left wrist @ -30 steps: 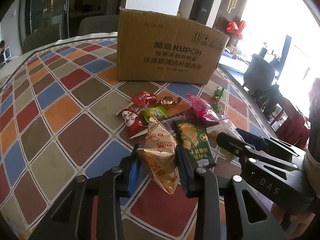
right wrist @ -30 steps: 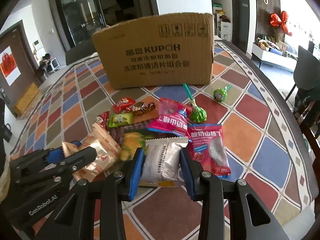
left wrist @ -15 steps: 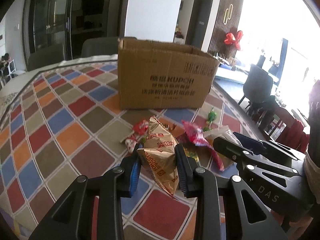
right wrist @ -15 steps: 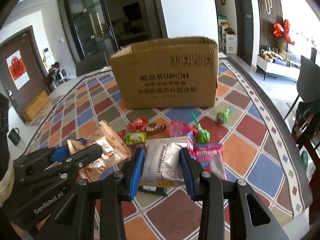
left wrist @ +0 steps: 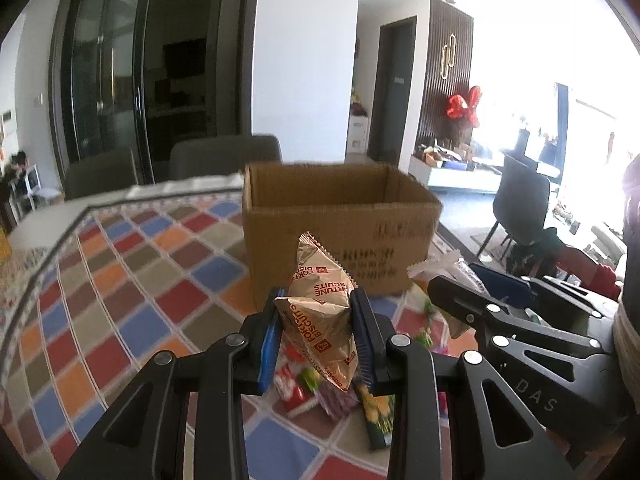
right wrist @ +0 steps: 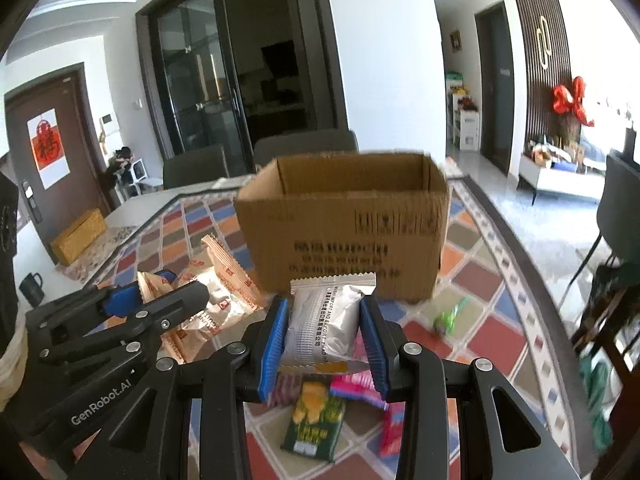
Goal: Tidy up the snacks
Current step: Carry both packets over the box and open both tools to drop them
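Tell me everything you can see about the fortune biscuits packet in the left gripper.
The fortune biscuits packet is a crinkled, shiny tan foil pouch with red lettering and zigzag sealed ends. It stands roughly upright, pinched at its middle between the blue pads of the left gripper, which is shut on it. It hangs above the other snacks on the table, in front of the open cardboard box, touching nothing else visible.

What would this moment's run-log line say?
left gripper: shut on biscuit packet | right gripper: shut on silver packet | cardboard box: open, ahead
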`<state>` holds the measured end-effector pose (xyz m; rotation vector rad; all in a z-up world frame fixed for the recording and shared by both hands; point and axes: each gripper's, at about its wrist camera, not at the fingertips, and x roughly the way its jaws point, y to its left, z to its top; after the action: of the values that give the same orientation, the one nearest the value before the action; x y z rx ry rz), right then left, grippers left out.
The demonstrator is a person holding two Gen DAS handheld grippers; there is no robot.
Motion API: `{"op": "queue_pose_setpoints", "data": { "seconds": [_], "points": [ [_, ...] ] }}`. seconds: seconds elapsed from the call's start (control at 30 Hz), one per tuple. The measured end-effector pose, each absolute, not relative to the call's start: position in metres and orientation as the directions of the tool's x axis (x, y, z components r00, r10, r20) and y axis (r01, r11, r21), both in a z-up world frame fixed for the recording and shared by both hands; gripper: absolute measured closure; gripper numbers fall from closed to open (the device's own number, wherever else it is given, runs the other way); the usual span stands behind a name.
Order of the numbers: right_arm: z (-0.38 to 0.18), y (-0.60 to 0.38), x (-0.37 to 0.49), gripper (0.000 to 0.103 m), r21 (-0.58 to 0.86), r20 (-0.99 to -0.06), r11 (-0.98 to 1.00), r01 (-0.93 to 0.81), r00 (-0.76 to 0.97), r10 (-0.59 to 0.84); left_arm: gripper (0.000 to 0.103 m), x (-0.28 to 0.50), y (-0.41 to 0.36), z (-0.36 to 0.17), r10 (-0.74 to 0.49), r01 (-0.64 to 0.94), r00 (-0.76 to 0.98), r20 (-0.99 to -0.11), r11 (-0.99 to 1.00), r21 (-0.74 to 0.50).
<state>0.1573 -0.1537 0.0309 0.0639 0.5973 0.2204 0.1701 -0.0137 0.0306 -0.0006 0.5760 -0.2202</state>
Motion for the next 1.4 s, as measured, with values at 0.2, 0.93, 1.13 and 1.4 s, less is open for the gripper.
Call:
{"op": "queue_pose_setpoints", "data": {
  "seconds": [0.2, 0.93, 1.13, 1.4],
  "points": [
    [0.060, -0.152, 0.179, 0.065, 0.097, -0.491, 0.976, -0.197, 0.843, 0.219, 0.070, 0.194, -0.012, 0.057, -0.221, 0.215, 0.839, -0.497, 0.974, -0.069],
    [0.098, -0.157, 0.288, 0.065, 0.079, -0.548, 0.980, -0.180, 0.814, 0.194, 0.070, 0.304, -0.019, 0.082, -0.211, 0.229, 0.793, -0.571, 0.973, -0.042],
    [0.091, -0.160, 0.323, 0.065, 0.093, -0.609, 0.981, -0.171, 0.769, 0.192, 0.070, 0.335, -0.020, 0.072, -0.209, 0.226, 0.747, -0.632, 0.973, -0.055],
    [0.069, -0.163, 0.350, 0.063, 0.109, -0.678, 0.985, -0.130, 0.715, 0.169, 0.057, 0.360, -0.018, 0.060, -0.177, 0.207, 0.709, -0.683, 0.978, -0.038]
  ]
}}
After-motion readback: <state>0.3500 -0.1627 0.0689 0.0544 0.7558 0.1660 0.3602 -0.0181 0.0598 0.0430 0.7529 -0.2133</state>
